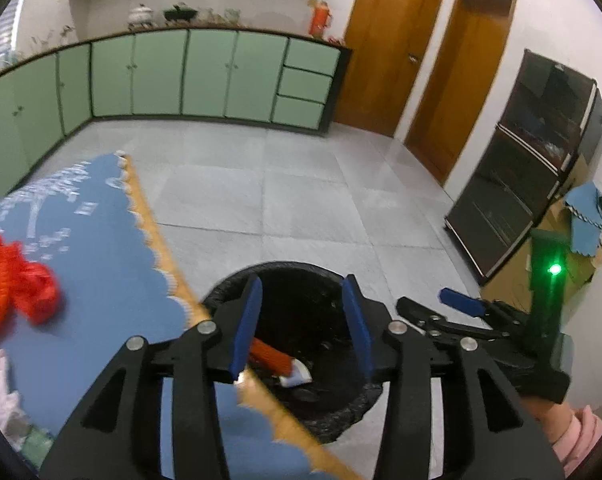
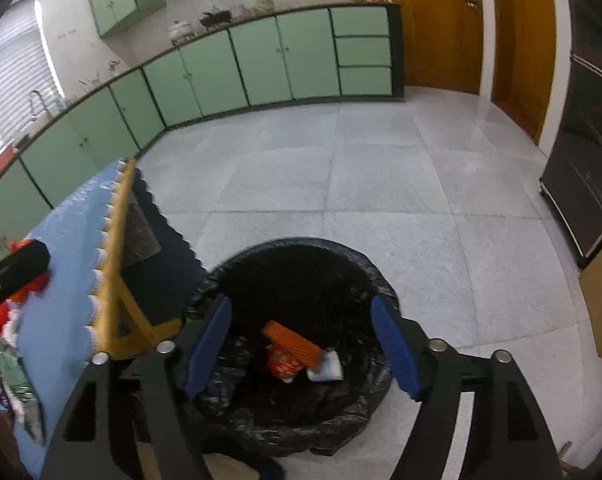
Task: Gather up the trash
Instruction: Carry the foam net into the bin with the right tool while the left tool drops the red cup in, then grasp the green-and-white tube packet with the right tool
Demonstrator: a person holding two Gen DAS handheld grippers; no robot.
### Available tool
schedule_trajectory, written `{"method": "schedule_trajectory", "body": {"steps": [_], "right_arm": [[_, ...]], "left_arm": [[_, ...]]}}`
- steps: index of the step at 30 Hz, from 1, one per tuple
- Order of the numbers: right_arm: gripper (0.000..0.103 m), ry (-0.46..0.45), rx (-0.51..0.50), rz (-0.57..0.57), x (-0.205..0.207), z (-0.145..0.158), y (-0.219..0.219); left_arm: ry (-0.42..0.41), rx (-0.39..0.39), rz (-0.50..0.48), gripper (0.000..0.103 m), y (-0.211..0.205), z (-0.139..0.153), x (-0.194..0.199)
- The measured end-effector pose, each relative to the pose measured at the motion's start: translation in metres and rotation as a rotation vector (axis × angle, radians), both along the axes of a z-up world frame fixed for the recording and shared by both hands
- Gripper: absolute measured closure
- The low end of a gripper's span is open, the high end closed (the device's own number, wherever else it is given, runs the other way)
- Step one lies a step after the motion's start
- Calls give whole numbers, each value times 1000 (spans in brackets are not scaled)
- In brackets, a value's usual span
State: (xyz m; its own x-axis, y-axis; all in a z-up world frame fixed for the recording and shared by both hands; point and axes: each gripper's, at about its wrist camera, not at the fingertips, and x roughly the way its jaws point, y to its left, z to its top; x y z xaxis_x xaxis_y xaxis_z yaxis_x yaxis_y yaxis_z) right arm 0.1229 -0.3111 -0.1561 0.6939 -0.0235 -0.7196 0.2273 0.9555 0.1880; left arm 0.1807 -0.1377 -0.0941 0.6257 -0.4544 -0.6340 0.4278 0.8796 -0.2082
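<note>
A: Left wrist view: the left gripper hangs over the black-lined bin, jaws apart and empty. The red crumpled trash lies on the blue tablecloth at nine o'clock, nearer this hand.

B: And the right gripper?

A: Spread wide over the bin, empty too; the orange wrapper lies inside. The table's edge stands between.

Orange wrapper (crumpled) inside black-lined bin

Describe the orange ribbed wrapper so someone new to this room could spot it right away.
Find the round bin lined with a black bag on the grey floor beside the blue-clothed table. The orange ribbed wrapper lies at its bottom, with a white packet at its end. It is the only long, ridged piece there.
</note>
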Motion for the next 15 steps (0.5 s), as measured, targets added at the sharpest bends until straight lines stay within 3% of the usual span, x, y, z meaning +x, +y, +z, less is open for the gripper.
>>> {"method": "schedule_trajectory", "body": {"steps": [8, 15], "right_arm": [[22, -146, 28, 143, -20, 47, 65], [22, -202, 71, 360, -31, 56, 141]], "left_arm": [[-98, 42, 221, 57, 97, 26, -42], [-102, 88, 431, 57, 176, 30, -76]]}}
